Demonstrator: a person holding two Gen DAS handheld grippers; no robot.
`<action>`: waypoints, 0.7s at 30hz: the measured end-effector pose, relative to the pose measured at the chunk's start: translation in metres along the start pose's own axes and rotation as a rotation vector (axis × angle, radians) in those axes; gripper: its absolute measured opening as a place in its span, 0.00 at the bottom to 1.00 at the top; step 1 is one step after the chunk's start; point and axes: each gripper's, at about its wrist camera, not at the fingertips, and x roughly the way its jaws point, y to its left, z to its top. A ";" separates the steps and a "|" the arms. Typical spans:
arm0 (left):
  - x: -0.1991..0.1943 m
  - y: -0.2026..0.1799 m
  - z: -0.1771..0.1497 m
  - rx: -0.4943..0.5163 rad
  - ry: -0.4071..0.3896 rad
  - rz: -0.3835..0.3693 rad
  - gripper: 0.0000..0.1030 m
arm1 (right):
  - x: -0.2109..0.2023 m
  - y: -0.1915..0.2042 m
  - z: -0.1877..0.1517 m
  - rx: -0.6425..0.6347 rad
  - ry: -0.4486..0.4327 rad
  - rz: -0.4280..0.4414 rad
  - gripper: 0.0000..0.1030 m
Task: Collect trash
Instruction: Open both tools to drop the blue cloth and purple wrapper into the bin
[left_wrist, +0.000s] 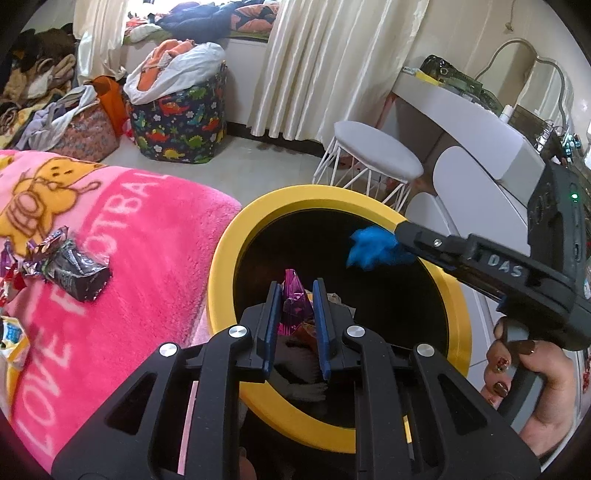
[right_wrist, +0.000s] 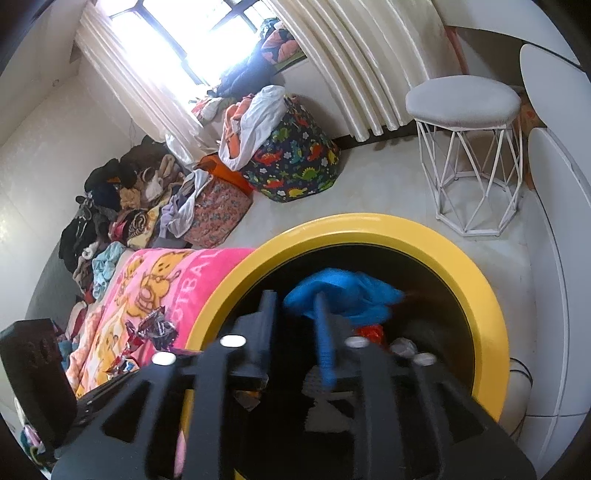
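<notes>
A yellow-rimmed black bin (left_wrist: 221, 266) stands beside the bed; it also shows in the right wrist view (right_wrist: 491, 310). My left gripper (left_wrist: 295, 291) is over the bin mouth, shut on a purple foil wrapper (left_wrist: 293, 299). My right gripper (right_wrist: 295, 306) is over the bin too; in the left wrist view its tip (left_wrist: 400, 230) has a crumpled blue piece (left_wrist: 373, 249) at it. In the right wrist view the blue piece (right_wrist: 343, 291) lies just beyond the blurred fingers, which stand apart. More wrappers (left_wrist: 70, 266) lie on the pink blanket (left_wrist: 140, 266).
A white wire-frame stool (left_wrist: 376, 155) and a white desk (left_wrist: 480, 122) stand behind the bin. A dinosaur-print laundry bag (left_wrist: 177, 122) and heaps of clothes (right_wrist: 122, 206) sit by the curtains. Trash lies inside the bin (right_wrist: 373, 332).
</notes>
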 end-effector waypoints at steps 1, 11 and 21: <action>0.000 0.000 0.001 0.000 -0.003 0.005 0.12 | -0.002 0.001 0.000 -0.004 -0.006 0.002 0.30; -0.019 0.007 0.003 -0.046 -0.068 0.032 0.62 | -0.015 0.003 0.004 -0.007 -0.053 -0.028 0.50; -0.045 0.020 0.007 -0.079 -0.138 0.077 0.89 | -0.020 0.008 0.005 0.005 -0.085 -0.031 0.74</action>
